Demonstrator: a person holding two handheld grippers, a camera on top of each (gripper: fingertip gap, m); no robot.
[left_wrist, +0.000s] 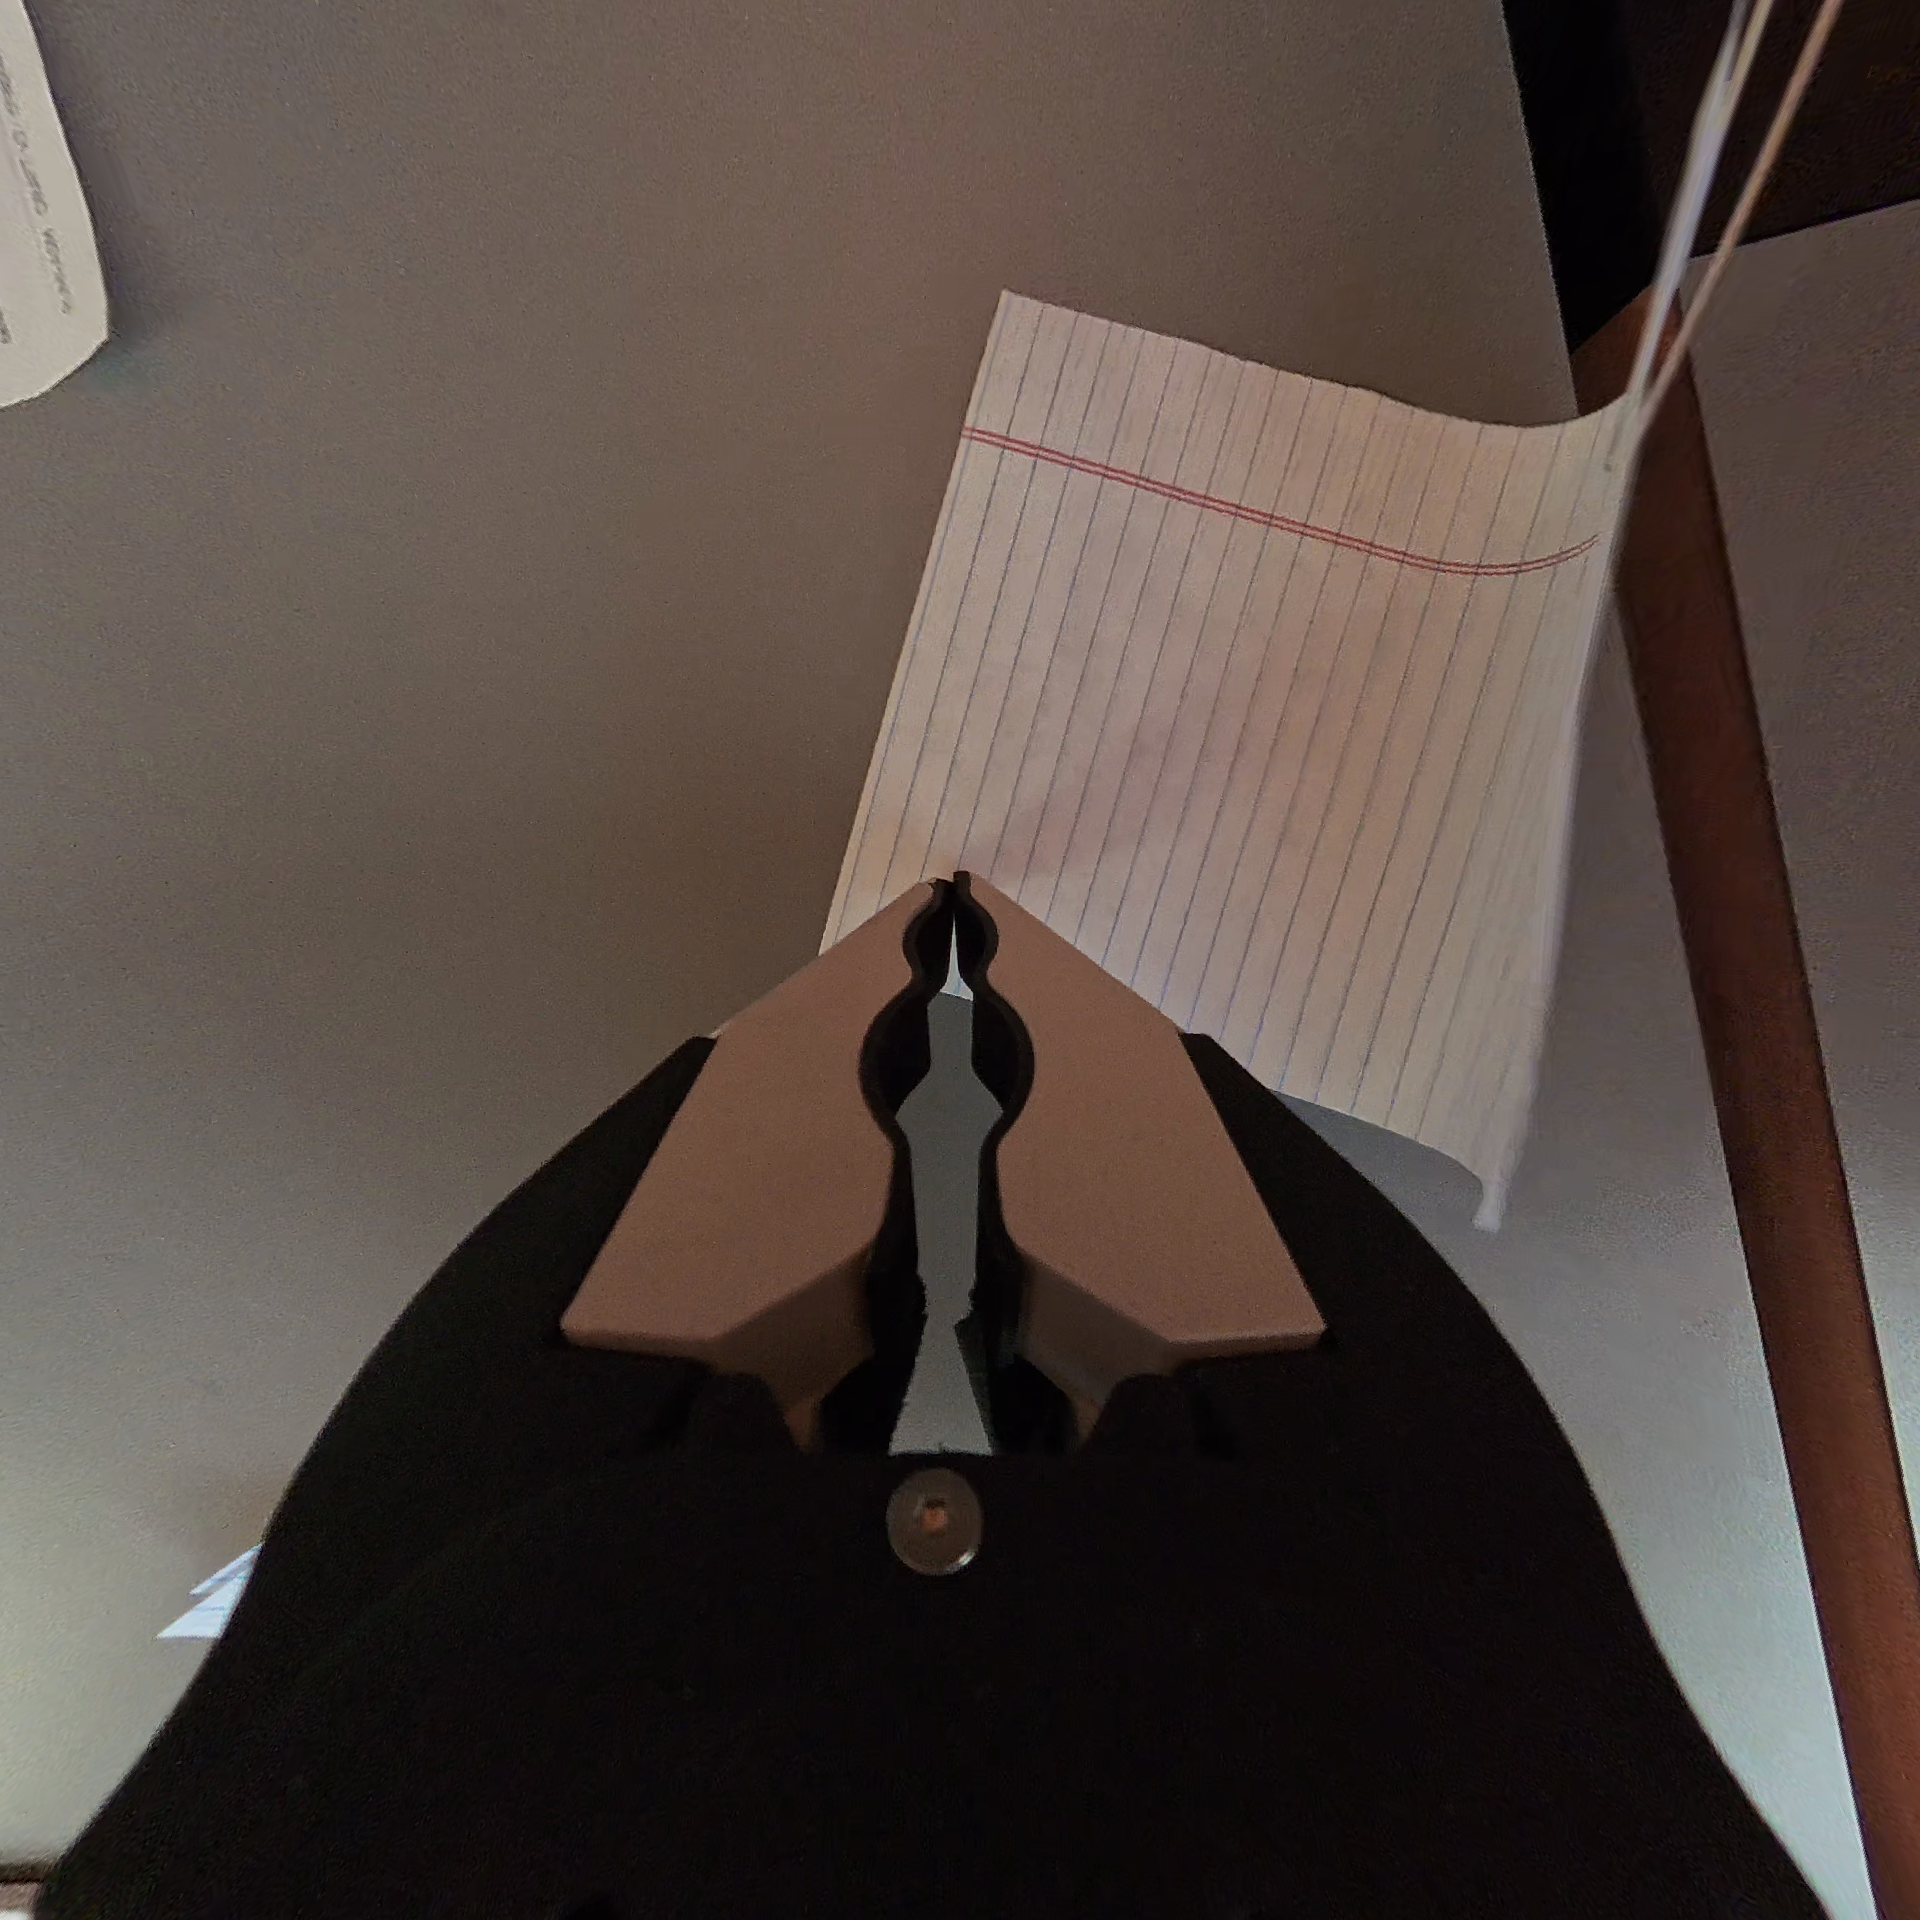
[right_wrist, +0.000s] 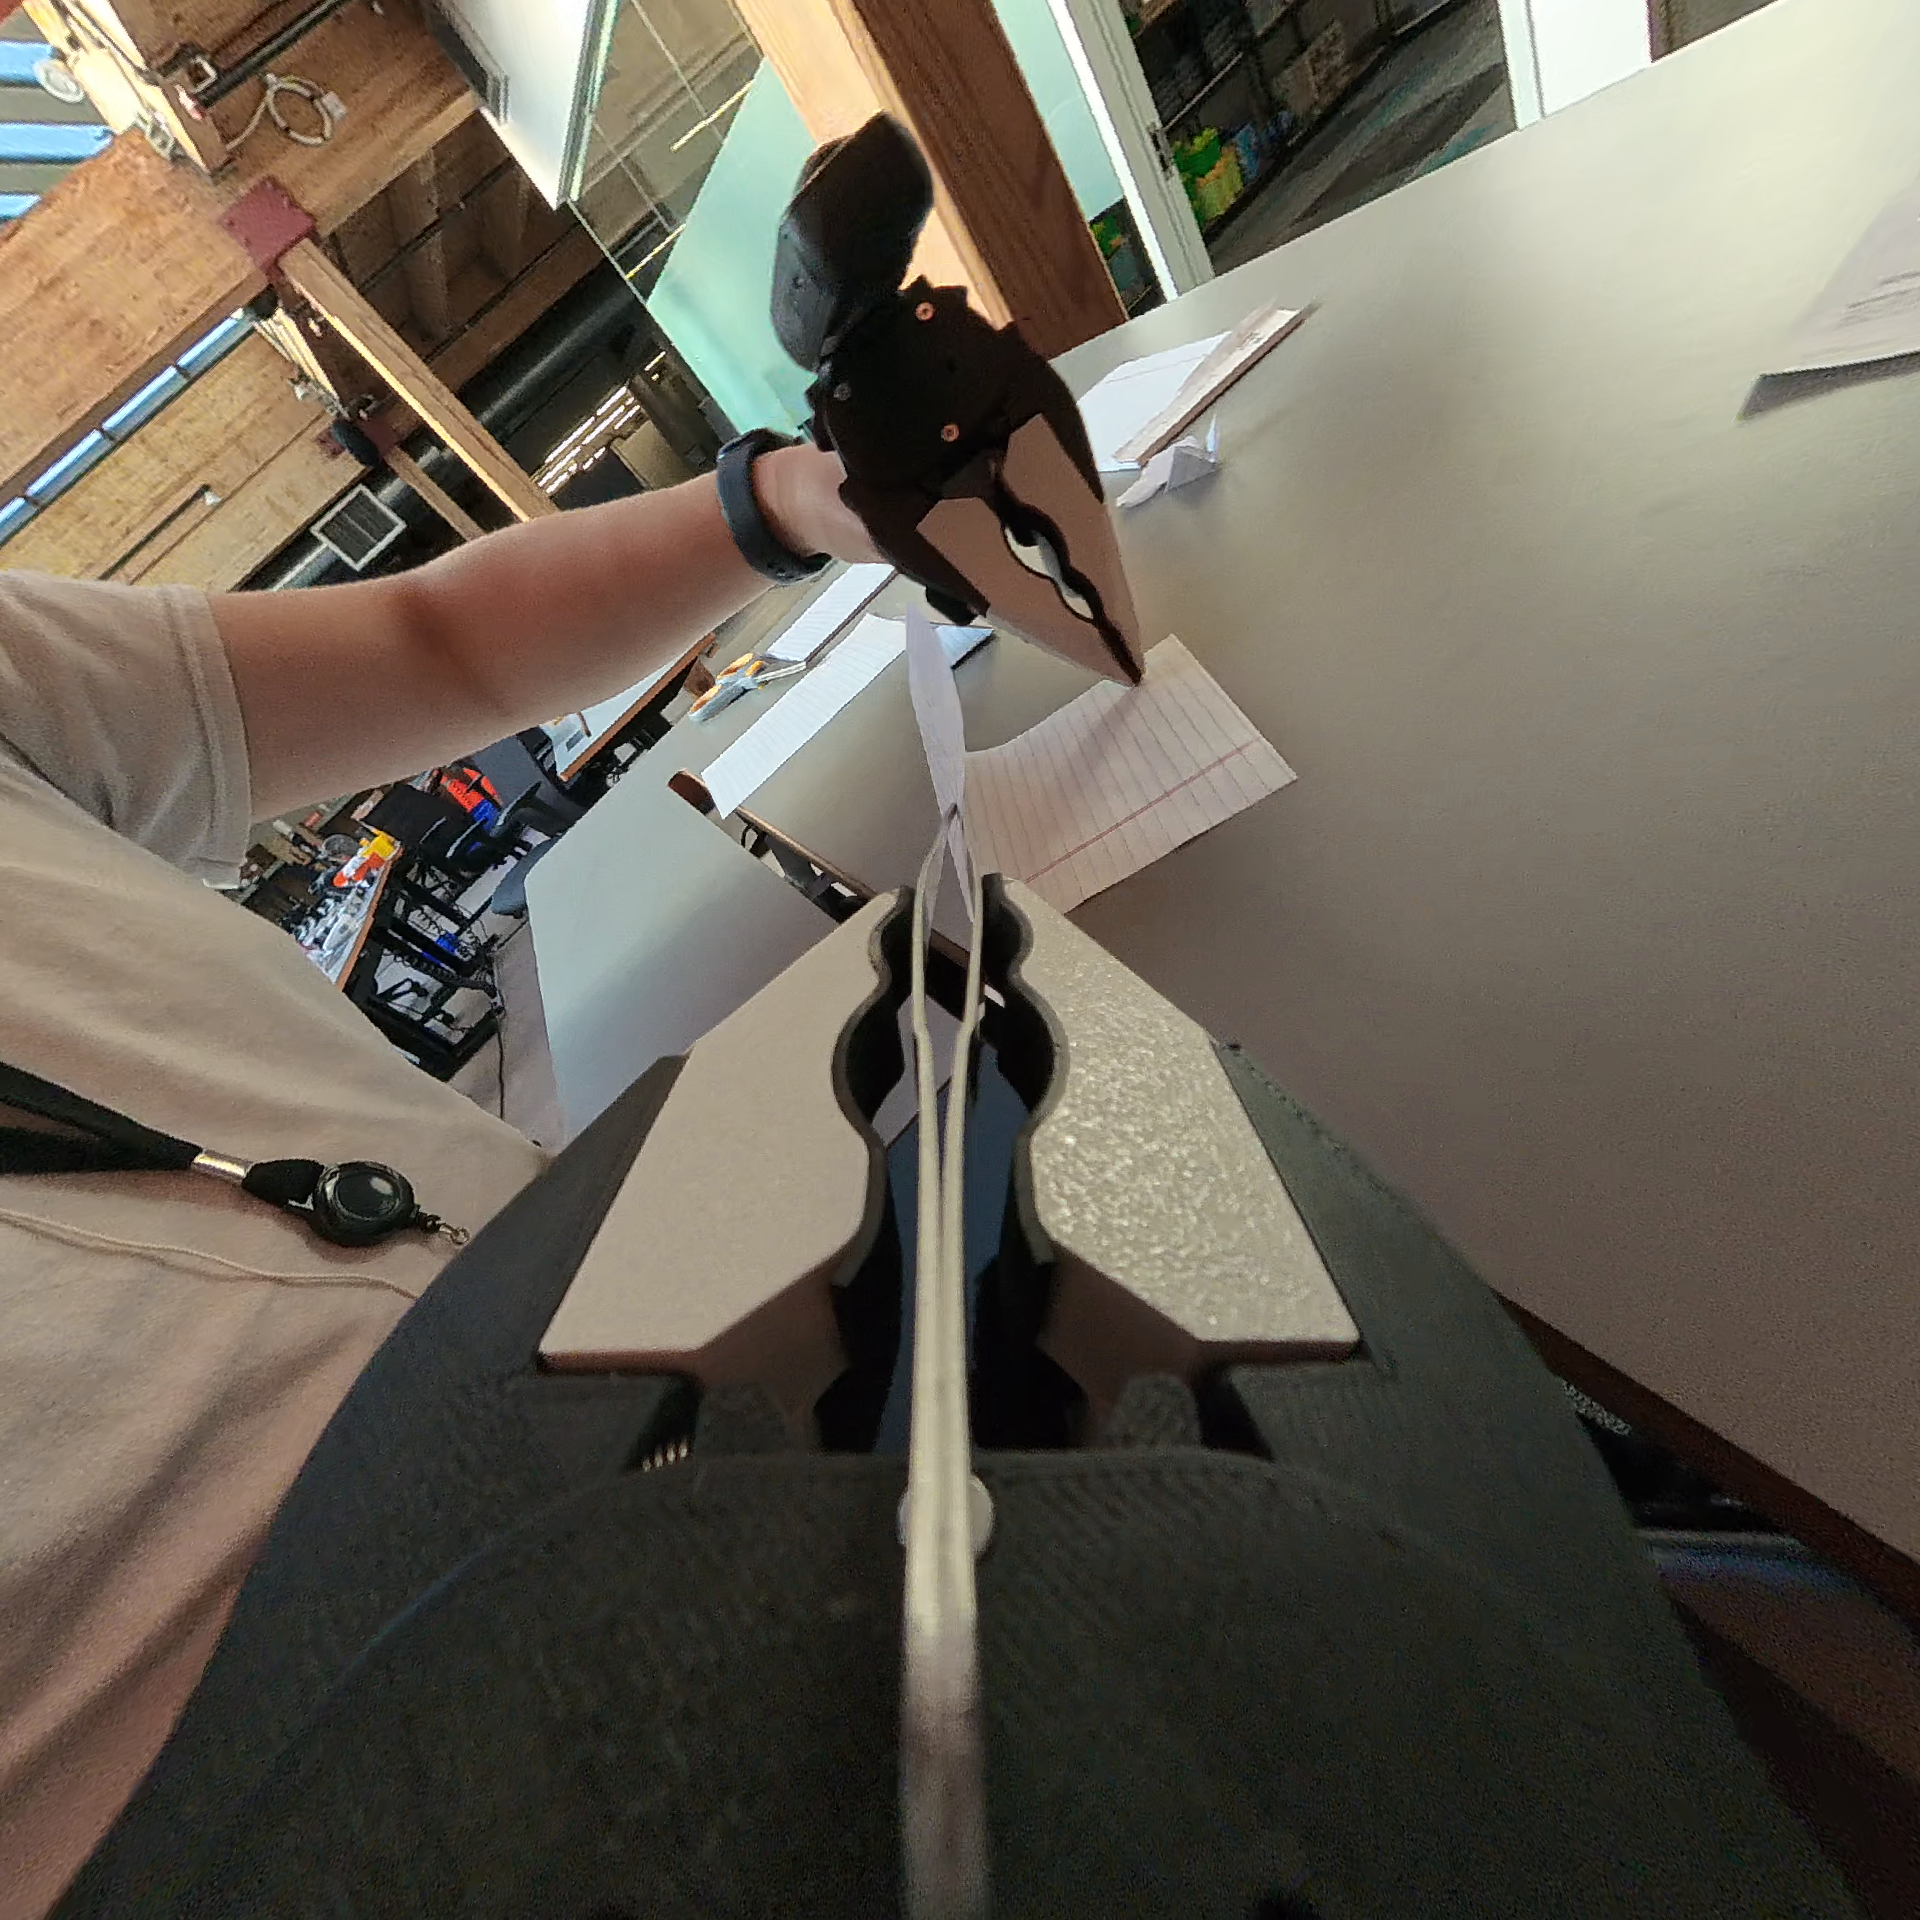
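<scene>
paper edges ran straight down the middle of the right wrist view, so close to the lens that they blurred into a grey band, and what they joined to past the fingertips was hard to make out. the right gripper had its jaws a narrow way apart with two thin paper edges passing between them; whether the tips actually pinched the paper could not be told. beyond the tips a small upright piece of white paper stood edge-on, its shape mostly hidden by the angle.

the left gripper had its tips closed together on the near corner of a lined sheet with a red margin line. that sheet lay on the grey table, its far right side curling upward and smearing out of focus near the wooden table edge. in the right wrist view the same gripper pointed down at the sheet's corner, held by a bare forearm reaching across from the left with a dark wristband; the hand itself was hidden behind the gripper body.

farther off lay another lined sheet, orange-handled scissors, a notepad and a small folded paper shape, too small to identify. a printed page was cut off at the left view's corner
</scene>
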